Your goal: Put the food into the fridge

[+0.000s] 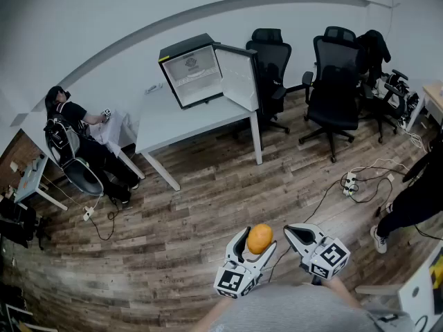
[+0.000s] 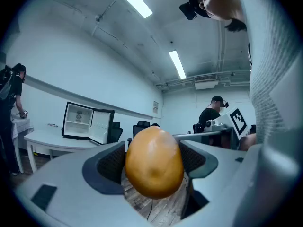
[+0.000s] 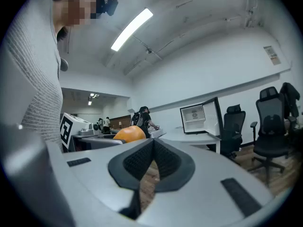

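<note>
Left tool (image 1: 258,243) grips a round orange fruit (image 2: 154,162) across its middle, pads spread wide, well apart from the open fridge (image 1: 208,75) that stands on the white surface (image 1: 176,120). The right tool (image 3: 152,150) is closed on nothing, its pads meeting. The fruit looks light and firm, with smooth curved skin that could roll out of a loose hold, so clamping its widest part with moderate pressure seems right.

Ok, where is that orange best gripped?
Grip the orange across its widest middle, a jaw on each side, coming in level, as the left gripper holds it. It is round and smooth, so an off-centre pinch could squeeze it out.
</note>
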`<action>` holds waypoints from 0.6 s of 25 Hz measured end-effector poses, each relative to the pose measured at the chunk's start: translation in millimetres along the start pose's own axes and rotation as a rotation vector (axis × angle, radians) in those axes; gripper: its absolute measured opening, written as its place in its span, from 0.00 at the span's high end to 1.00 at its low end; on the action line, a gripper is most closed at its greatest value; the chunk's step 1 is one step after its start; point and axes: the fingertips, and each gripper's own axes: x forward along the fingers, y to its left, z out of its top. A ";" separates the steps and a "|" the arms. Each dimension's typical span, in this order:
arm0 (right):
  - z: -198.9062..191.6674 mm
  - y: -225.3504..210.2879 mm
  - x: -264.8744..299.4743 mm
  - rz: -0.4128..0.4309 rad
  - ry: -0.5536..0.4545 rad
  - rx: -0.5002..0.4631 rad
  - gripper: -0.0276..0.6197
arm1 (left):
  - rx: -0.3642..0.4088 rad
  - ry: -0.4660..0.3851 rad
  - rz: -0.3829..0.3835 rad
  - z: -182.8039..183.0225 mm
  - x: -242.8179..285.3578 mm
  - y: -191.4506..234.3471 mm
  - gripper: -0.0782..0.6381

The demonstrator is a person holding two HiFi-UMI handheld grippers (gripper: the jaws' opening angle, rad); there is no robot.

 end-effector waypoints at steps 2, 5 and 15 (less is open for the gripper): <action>-2.2 -0.9 -0.2 0.001 0.003 0.000 0.94 | 0.002 0.001 -0.002 -2.1 0.9 -0.6 0.38; -3.1 -1.1 -0.6 -0.001 0.006 0.000 0.94 | 0.003 0.003 -0.005 -3.0 1.4 -1.4 0.38; 0.2 4.7 -5.1 0.037 -0.027 0.025 0.94 | 0.001 0.001 -0.010 -2.5 2.1 -6.5 0.38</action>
